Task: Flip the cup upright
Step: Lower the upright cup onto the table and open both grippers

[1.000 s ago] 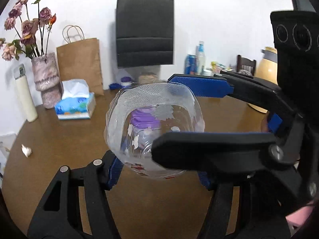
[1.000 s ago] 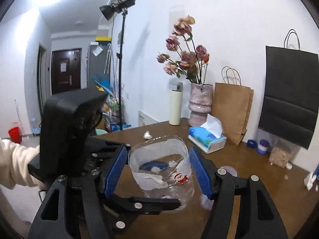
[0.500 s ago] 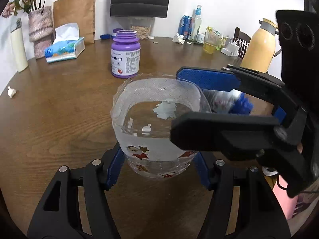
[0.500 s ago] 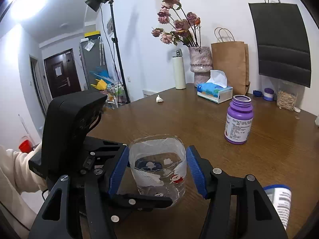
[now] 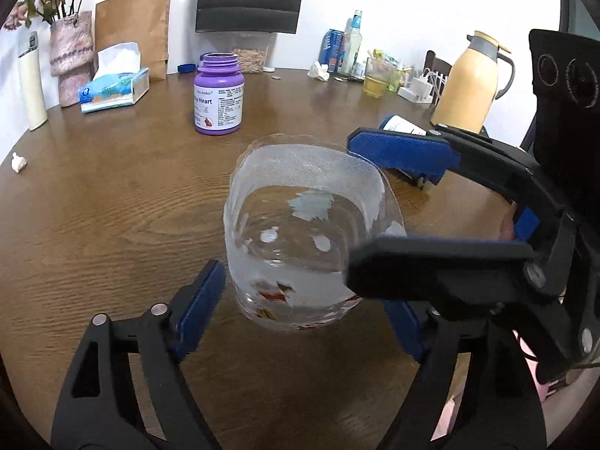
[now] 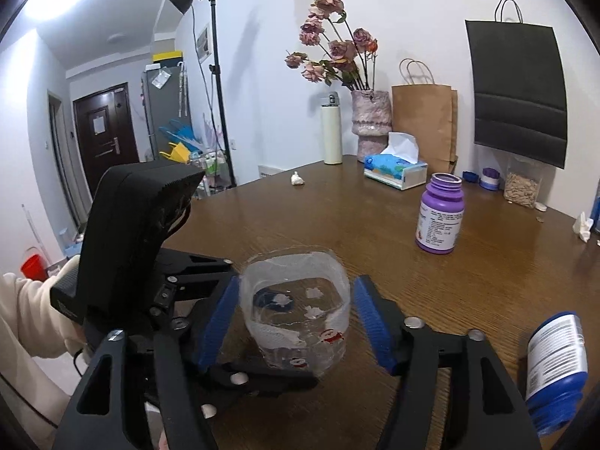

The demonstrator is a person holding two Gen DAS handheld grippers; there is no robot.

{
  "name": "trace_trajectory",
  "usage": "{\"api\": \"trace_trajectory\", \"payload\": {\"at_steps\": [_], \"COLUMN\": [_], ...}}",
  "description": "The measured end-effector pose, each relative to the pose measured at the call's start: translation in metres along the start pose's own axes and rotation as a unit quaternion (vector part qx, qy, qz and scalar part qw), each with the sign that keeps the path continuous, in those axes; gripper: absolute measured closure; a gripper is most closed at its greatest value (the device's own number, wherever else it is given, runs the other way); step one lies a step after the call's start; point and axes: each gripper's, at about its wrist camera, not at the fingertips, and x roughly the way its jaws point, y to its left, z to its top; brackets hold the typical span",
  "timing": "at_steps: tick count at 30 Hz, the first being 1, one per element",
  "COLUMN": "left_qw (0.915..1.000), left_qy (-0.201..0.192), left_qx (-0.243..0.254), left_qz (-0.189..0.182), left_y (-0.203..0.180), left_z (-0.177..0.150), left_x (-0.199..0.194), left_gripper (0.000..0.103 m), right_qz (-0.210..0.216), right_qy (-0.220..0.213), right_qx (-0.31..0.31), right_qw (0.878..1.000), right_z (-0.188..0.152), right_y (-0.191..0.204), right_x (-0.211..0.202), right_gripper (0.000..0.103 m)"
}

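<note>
Wooden table (image 5: 112, 225): bears a purple bottle (image 5: 218, 94) near the far side. Clear cup (image 5: 307, 247), mouth up, stands on the table between both grippers. Left gripper (image 5: 300, 311) and right gripper (image 6: 296, 322): both spread wide, blue pads flanking the cup, gripping nothing

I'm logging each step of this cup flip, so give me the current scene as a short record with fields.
cup: clear plastic cup with printed figures, mouth up, standing upright on the table
left gripper: open, pads either side of the cup with gaps showing
right gripper: open, pads astride the cup, not pressing it
surface: brown wooden table
nearby: purple bottle standing upright behind the cup; blue-capped bottle lying on its side
far edge: tissue box, vase of dried flowers, yellow jug
task state: cup appears upright
</note>
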Motion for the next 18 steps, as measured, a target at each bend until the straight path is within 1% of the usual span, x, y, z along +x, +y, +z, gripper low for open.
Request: {"api": "trace_trajectory", "payload": {"at_steps": [1, 2, 3, 5, 7, 8, 10, 11, 12, 13, 14, 15, 16, 17, 18], "left_qw": [1.0, 0.9999, 0.9998, 0.9995, 0.9989, 0.9982, 0.9959, 0.9939, 0.991, 0.986, 0.978, 0.9704, 0.9643, 0.9586, 0.9544], "left_qy": [-0.003, -0.007, -0.011, -0.019, -0.036, -0.053, -0.089, -0.106, -0.126, -0.15, -0.174, -0.187, -0.193, -0.199, -0.206], "left_qx": [0.004, 0.009, 0.013, 0.02, 0.019, 0.01, -0.018, -0.03, -0.043, -0.06, -0.079, -0.094, -0.104, -0.11, -0.111], "left_qz": [0.006, 0.011, 0.014, 0.016, 0.024, 0.025, 0.0, -0.001, 0.011, 0.041, 0.083, 0.121, 0.148, 0.171, 0.186], "left_y": [0.0, -0.002, -0.003, -0.004, -0.004, -0.001, 0.008, 0.012, 0.015, 0.018, 0.02, 0.022, 0.022, 0.022, 0.021], "left_z": [-0.003, -0.009, -0.011, -0.017, -0.02, -0.022, -0.025, -0.026, -0.028, -0.029, -0.031, -0.033, -0.034, -0.036, -0.039], "left_x": [-0.007, -0.017, -0.023, -0.037, -0.053, -0.066, -0.094, -0.106, -0.12, -0.134, -0.147, -0.157, -0.162, -0.167, -0.17], "left_gripper": [0.023, 0.016, 0.013, 0.012, 0.011, 0.011, 0.01, 0.008, 0.003, 0.0, 0.0, 0.0, 0.0, 0.0, 0.0], "right_qz": [-0.003, -0.004, -0.002, 0.0, -0.009, -0.016, -0.037, -0.058, -0.078, -0.102, -0.12, -0.143, -0.167, -0.182, -0.197], "right_qy": [0.0, -0.003, -0.008, -0.016, -0.02, -0.022, -0.026, -0.025, -0.023, -0.021, -0.02, -0.019, -0.019, -0.02, -0.023], "right_qx": [-0.002, -0.003, -0.002, 0.005, 0.018, 0.027, 0.048, 0.058, 0.065, 0.073, 0.078, 0.085, 0.092, 0.095, 0.096], "right_qw": [1.0, 1.0, 1.0, 1.0, 1.0, 0.999, 0.998, 0.996, 0.995, 0.992, 0.989, 0.986, 0.982, 0.978, 0.975], "right_z": [0.0, 0.0, -0.001, -0.001, -0.002, -0.003, -0.004, -0.005, -0.006, -0.007, -0.006, -0.007, -0.008, -0.009, -0.01], "right_y": [0.001, 0.002, 0.002, 0.001, -0.003, -0.006, -0.013, -0.017, -0.019, -0.021, -0.022, -0.023, -0.023, -0.023, -0.02], "right_x": [-0.001, -0.004, -0.008, -0.018, -0.029, -0.036, -0.05, -0.058, -0.063, -0.071, -0.077, -0.083, -0.089, -0.094, -0.099], "right_gripper": [0.018, 0.018, 0.018, 0.018, 0.018, 0.018, 0.018, 0.018, 0.018, 0.018, 0.018, 0.018, 0.018, 0.018, 0.018]}}
